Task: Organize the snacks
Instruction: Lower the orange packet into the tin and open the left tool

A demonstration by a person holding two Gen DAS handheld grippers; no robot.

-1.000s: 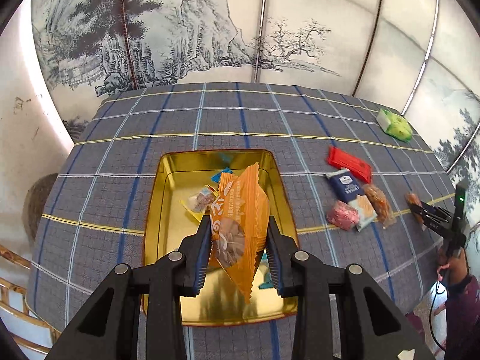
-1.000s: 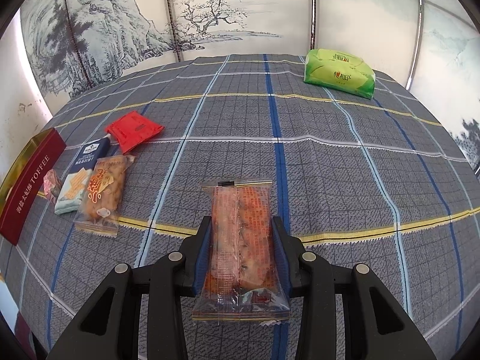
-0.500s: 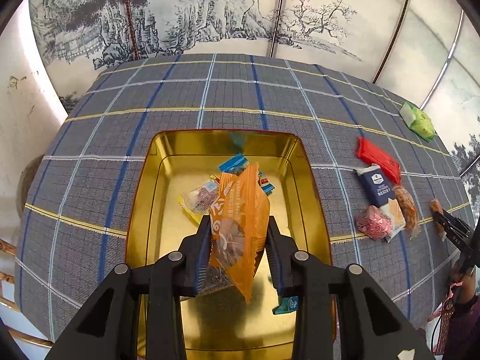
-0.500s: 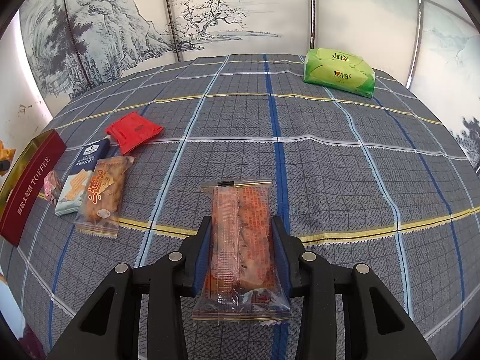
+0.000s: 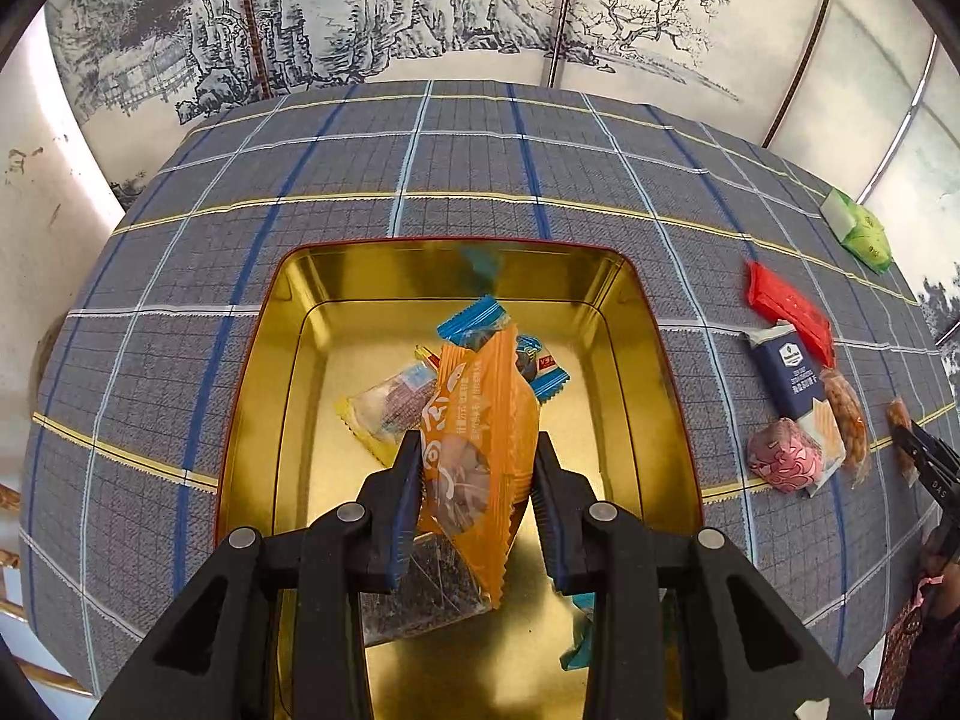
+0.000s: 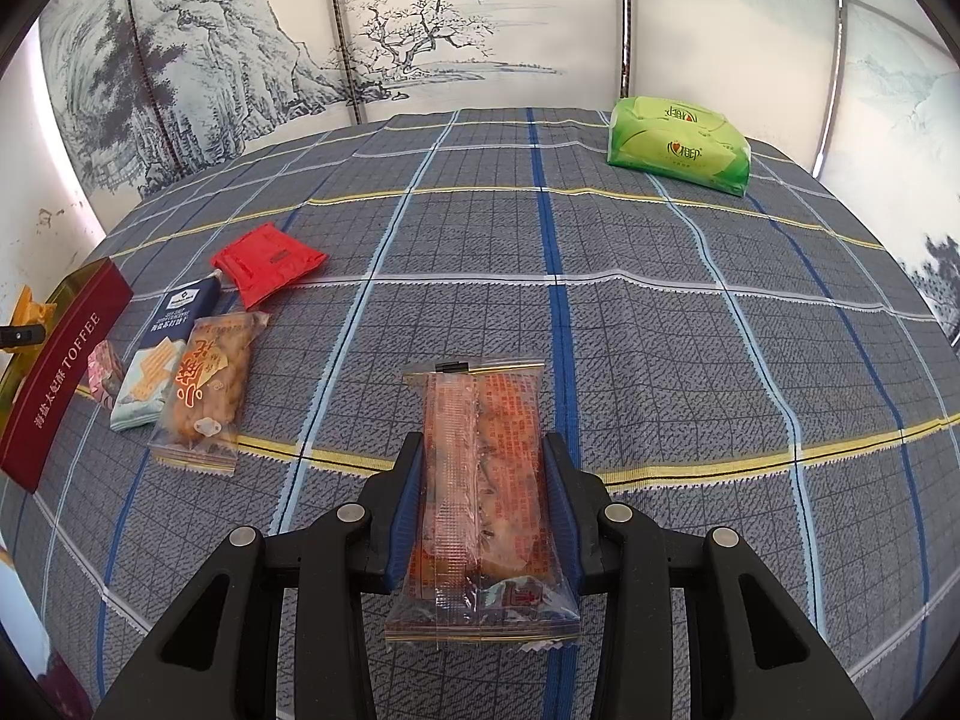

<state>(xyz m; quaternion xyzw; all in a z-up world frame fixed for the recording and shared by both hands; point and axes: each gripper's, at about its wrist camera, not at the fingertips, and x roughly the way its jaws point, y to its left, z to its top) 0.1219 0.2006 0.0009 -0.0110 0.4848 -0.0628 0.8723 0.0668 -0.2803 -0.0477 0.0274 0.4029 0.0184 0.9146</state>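
Observation:
My left gripper point(image 5: 474, 450) is shut on an orange snack packet point(image 5: 480, 444) and holds it above the gold tin point(image 5: 660, 396), which holds a blue-wrapped snack point(image 5: 480, 324), a yellow-edged clear packet point(image 5: 387, 402) and a dark packet point(image 5: 420, 594). My right gripper point(image 6: 483, 456) is shut on a clear packet of reddish biscuits point(image 6: 483, 480), low over the plaid cloth. The tin's red side marked TOFFEE point(image 6: 60, 372) shows at the left of the right wrist view.
Loose snacks lie right of the tin: a red packet point(image 6: 267, 261), a navy biscuit packet point(image 6: 168, 336), a peanut packet point(image 6: 207, 384) and a pink candy point(image 6: 105, 372). A green tissue pack point(image 6: 678, 144) sits at the far right. A painted screen stands behind the table.
My left gripper has moved forward over the tin with the orange packet, so more of the tin's inside shows. My right gripper has stayed still with its packet.

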